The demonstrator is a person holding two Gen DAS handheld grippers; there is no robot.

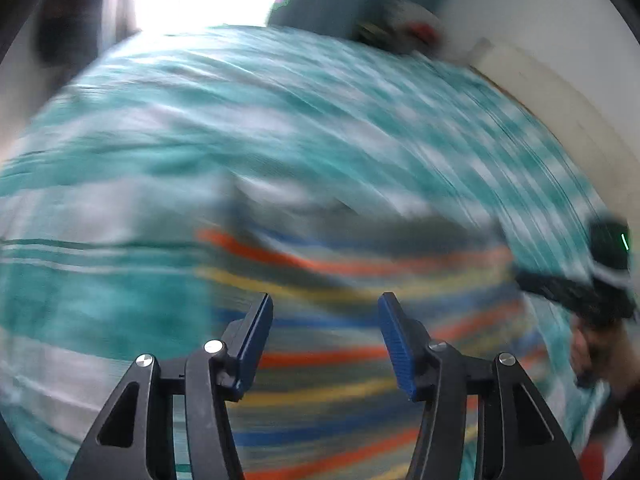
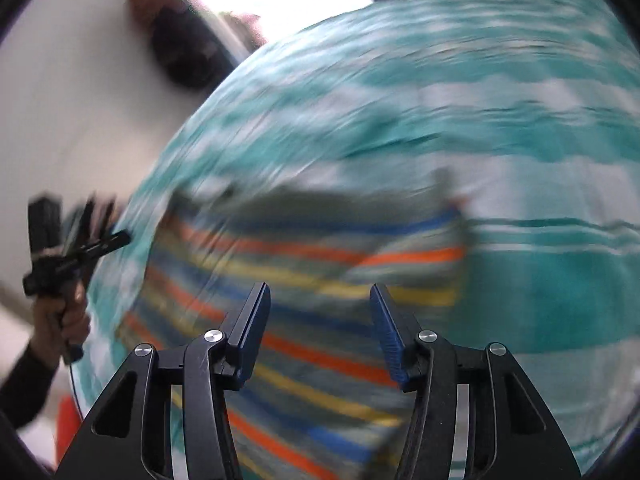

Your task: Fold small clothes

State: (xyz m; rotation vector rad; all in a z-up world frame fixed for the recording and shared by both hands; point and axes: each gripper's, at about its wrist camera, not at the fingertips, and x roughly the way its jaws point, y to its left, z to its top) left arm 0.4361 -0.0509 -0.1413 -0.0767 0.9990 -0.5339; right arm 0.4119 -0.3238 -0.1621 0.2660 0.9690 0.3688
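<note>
A small garment with grey, orange, yellow and blue stripes lies flat on a teal and white striped bed cover. Both views are motion-blurred. My left gripper is open and empty, hovering over the garment's near part. My right gripper is open and empty above the same garment. The right gripper also shows at the right edge of the left wrist view. The left gripper shows at the left edge of the right wrist view, held in a hand.
The bed cover spreads far beyond the garment. A white wall and bright window lie behind the bed. Blurred dark and red objects sit past the bed's far edge.
</note>
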